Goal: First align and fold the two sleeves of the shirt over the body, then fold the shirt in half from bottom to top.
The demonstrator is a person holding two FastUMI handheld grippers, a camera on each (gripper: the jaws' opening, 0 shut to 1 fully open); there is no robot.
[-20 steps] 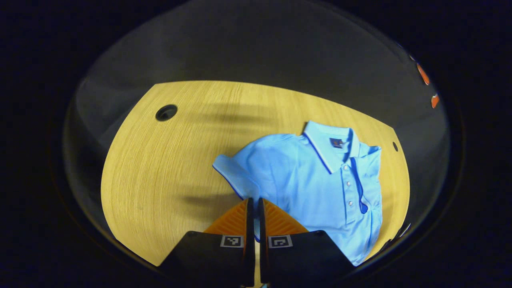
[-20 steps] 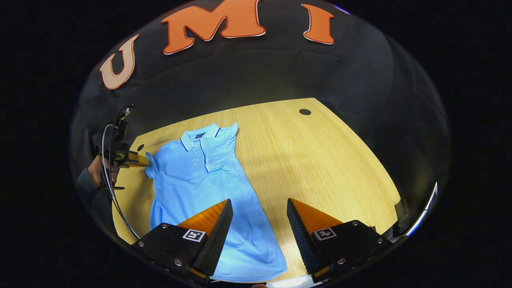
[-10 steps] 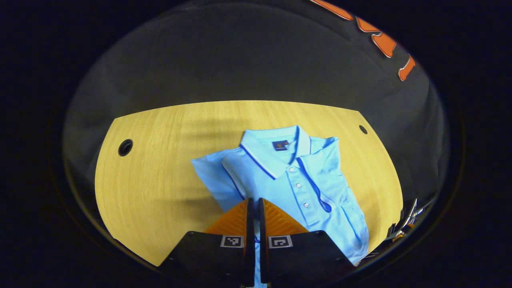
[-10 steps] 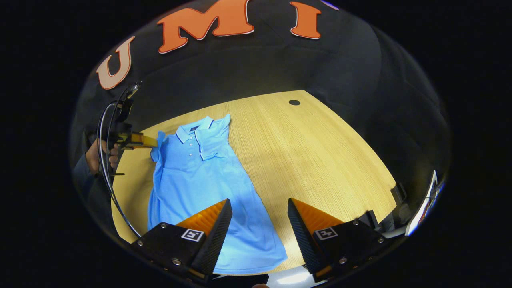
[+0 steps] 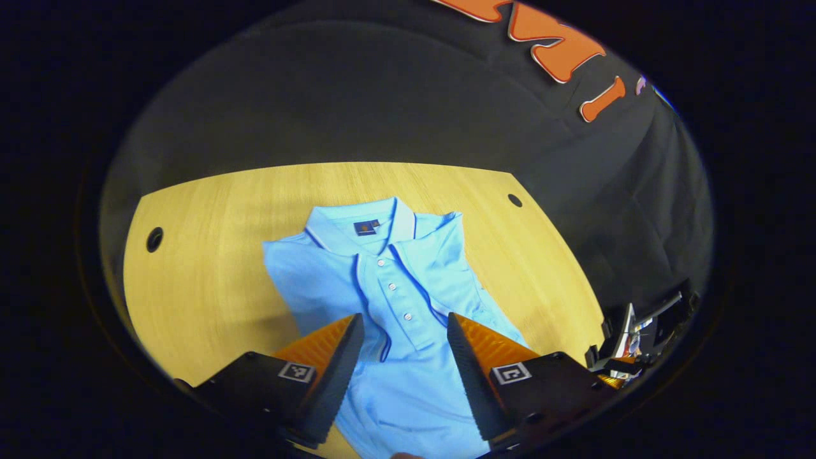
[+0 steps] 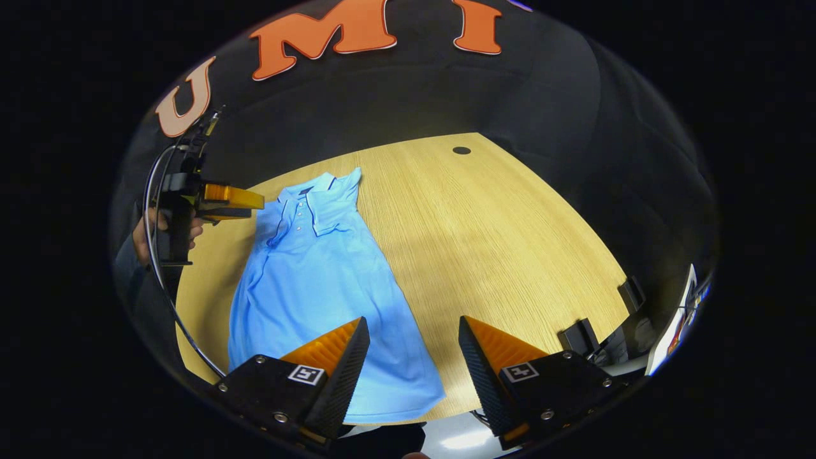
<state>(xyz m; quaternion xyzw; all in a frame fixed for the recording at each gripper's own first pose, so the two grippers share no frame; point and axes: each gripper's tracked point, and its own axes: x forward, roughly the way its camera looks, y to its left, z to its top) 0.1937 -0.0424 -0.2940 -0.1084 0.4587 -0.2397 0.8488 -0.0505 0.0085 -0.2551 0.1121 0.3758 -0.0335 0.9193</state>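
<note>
On the wooden table [image 6: 510, 255] lies one blue shirt [image 6: 319, 274], both sleeves folded over its body. Two grippers: left gripper [image 5: 400, 322] jaws wide apart, holding nothing (above the chest); right gripper [image 6: 413, 326] likewise wide, empty, near the hem

Your left gripper view looks down from close above the shirt [image 5: 395, 299], facing its collar. Your right gripper view looks from the bottom end, farther back. Both see the shirt and the table [image 6: 510, 242].
</note>
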